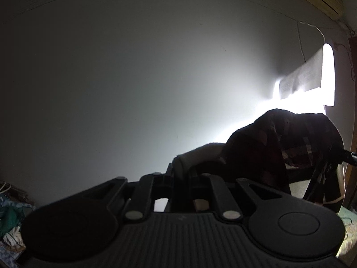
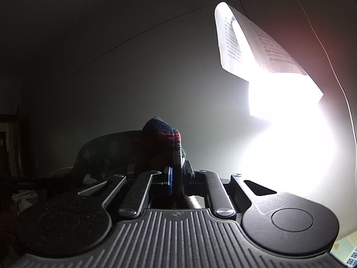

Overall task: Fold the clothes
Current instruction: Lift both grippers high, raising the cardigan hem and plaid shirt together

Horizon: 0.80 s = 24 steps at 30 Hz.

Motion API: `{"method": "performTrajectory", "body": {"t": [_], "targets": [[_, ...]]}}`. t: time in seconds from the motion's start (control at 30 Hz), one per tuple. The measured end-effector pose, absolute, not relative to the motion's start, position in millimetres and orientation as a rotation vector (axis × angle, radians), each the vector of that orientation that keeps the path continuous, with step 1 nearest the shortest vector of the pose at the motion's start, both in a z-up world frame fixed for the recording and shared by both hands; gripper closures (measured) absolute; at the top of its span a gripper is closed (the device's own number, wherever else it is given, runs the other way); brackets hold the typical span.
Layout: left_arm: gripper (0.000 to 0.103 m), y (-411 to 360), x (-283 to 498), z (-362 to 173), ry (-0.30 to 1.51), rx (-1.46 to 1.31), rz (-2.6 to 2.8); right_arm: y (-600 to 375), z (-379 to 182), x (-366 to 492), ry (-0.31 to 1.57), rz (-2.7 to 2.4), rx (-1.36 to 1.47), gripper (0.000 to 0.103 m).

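Observation:
A dark plaid garment [image 1: 279,143] with red and white checks hangs in the air against a bright window. My left gripper [image 1: 180,169] is shut on a pale edge of the garment, which runs right toward the other gripper at the frame's right edge. In the right wrist view my right gripper [image 2: 177,169] is shut on a bunched corner of the same plaid garment [image 2: 165,138], which drapes away to the left. Both grippers point about level at a bare wall. The lower part of the garment is hidden behind the gripper bodies.
A glaring window [image 2: 287,120] with a pale patterned curtain [image 2: 256,42] washes out the right side. A grey wall [image 1: 111,89] fills most of both views. A heap of cloth [image 1: 11,218] lies low at the left; a patterned bed cover [image 1: 348,223] shows low at the right.

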State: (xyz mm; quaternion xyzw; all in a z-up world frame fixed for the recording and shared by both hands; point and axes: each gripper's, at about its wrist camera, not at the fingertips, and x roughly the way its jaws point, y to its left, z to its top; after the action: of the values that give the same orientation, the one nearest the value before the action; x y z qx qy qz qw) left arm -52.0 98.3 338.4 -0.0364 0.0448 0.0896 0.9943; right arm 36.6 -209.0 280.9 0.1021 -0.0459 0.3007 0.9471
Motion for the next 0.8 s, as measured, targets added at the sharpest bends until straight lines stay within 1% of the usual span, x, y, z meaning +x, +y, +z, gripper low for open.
{"method": "performTrajectory", "body": {"t": [0.07,0.17,0.3,0.43,0.57,0.7,0.8], "targets": [[0.094,99.6,-47.8,349.6,0.072,-0.065,0.191,-204.3,289.8,46.6,-0.096,0.595,0.206,0.093],[0.094,101.5,-37.8,352.1,0.067,-0.038,0.201,-198.1,300.2,56.5,-0.107,0.578,0.209,0.093],[0.094,104.4,-24.7,351.3,0.072,-0.005,0.211,-186.6,296.3,64.3,-0.088,0.553,0.175,0.093],[0.094,114.6,-20.6,326.1,0.138,-0.006,0.182,-182.1,280.7,75.1,-0.024,0.555,0.175,0.093],[0.094,119.7,-10.9,297.9,0.221,0.026,0.173,-175.2,255.9,86.3,0.083,0.556,0.144,0.093],[0.094,129.9,30.5,273.9,0.334,0.019,0.183,-163.0,232.6,117.9,0.205,0.539,0.156,0.093],[0.094,138.1,70.2,264.8,0.376,0.040,0.222,-149.6,228.6,151.3,0.256,0.534,0.175,0.093]]}}
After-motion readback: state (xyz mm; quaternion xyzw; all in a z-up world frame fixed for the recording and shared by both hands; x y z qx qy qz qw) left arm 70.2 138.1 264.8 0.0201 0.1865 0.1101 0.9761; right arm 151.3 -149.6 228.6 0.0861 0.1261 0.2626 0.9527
